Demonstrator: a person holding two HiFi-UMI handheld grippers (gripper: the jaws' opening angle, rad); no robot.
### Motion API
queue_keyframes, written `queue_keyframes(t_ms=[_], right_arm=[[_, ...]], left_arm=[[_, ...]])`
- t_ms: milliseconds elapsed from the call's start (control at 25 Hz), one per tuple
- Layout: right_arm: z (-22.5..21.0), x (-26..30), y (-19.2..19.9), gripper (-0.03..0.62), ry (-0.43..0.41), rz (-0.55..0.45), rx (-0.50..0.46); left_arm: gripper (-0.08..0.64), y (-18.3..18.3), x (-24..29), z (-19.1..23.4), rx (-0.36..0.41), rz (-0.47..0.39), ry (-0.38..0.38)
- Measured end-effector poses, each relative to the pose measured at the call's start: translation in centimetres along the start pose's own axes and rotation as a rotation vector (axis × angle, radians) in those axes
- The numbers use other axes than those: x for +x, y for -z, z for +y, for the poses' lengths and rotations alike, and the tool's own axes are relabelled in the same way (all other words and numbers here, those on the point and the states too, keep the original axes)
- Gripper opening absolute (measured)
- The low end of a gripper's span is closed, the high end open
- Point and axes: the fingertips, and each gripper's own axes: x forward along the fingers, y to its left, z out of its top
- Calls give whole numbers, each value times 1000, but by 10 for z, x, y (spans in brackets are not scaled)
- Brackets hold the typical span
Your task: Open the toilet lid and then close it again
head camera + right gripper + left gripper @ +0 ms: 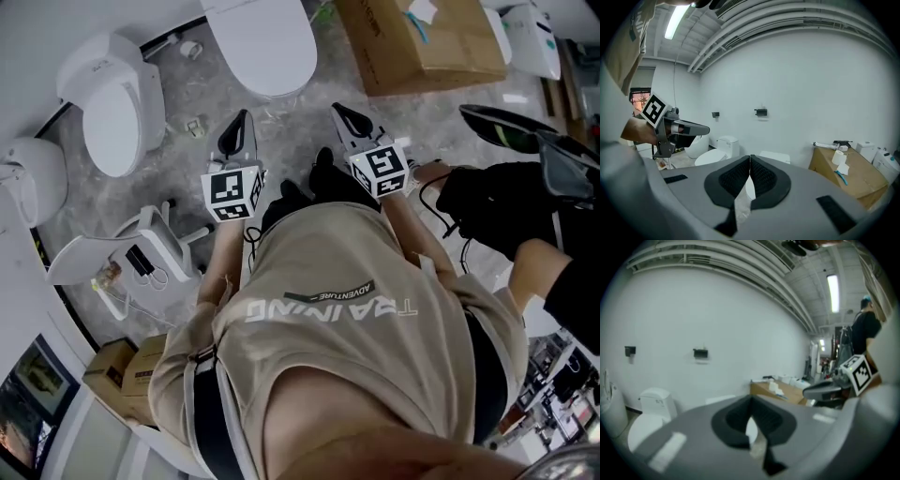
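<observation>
Grey marbled floor (pixel 281 141). Standing on it:
- white toilet (pixel 267 47) at top centre, lid down
- second toilet (pixel 112 108) with tank, to its left, lid down too
- rounded white fixture (pixel 33 178) at the far left edge
- white seat unit (pixel 94 258) with cables, lower left
- large cardboard box (pixel 422 47) at top right, near the centre toilet
- two small cartons (pixel 127 370) at bottom left, side by side
- small object (pixel 195 127) between the two toilets, too small to tell what it is
</observation>
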Motion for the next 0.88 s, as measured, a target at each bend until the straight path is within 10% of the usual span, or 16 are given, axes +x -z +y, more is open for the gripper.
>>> queue_keyframes(t_ms=[880], right_arm=[[-141,137,-5,14,-208,-2,21]], left_arm=[[5,-73,171,29,53,46,-179]])
